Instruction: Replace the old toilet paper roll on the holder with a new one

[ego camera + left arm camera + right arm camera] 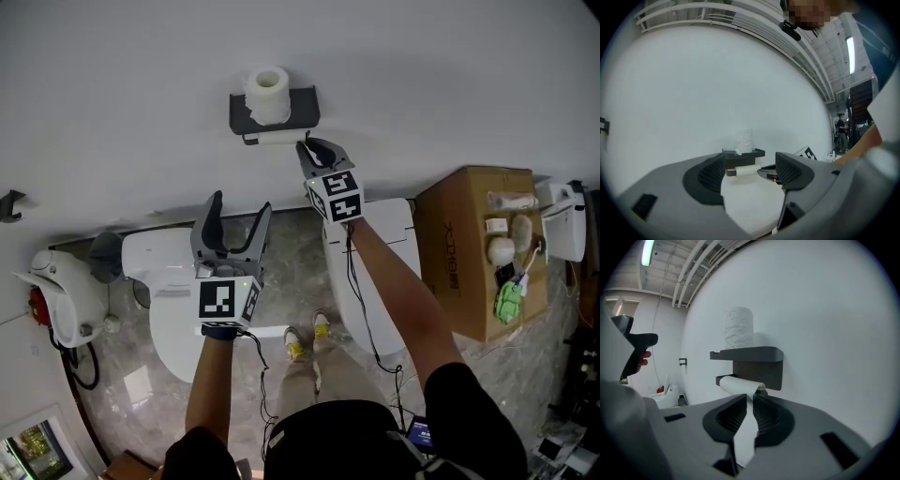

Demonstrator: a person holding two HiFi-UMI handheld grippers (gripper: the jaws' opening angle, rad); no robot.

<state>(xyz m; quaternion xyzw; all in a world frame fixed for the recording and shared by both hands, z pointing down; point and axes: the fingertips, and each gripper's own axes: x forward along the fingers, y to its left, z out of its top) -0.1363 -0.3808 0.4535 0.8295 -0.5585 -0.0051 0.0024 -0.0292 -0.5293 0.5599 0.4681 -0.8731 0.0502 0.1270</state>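
Currently the old roll (277, 137) (736, 384), hung under the holder (305, 103) (754, 354) on the far wall, is pinched at its right end by the right gripper (305, 145) (751, 397). The left gripper (239, 211) (750, 171) is held open, empty, nearer left.

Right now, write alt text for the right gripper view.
The right gripper pinches the end of the thin old roll on a dark wall holder. A fresh roll stands upright on the holder's shelf, against a white wall.
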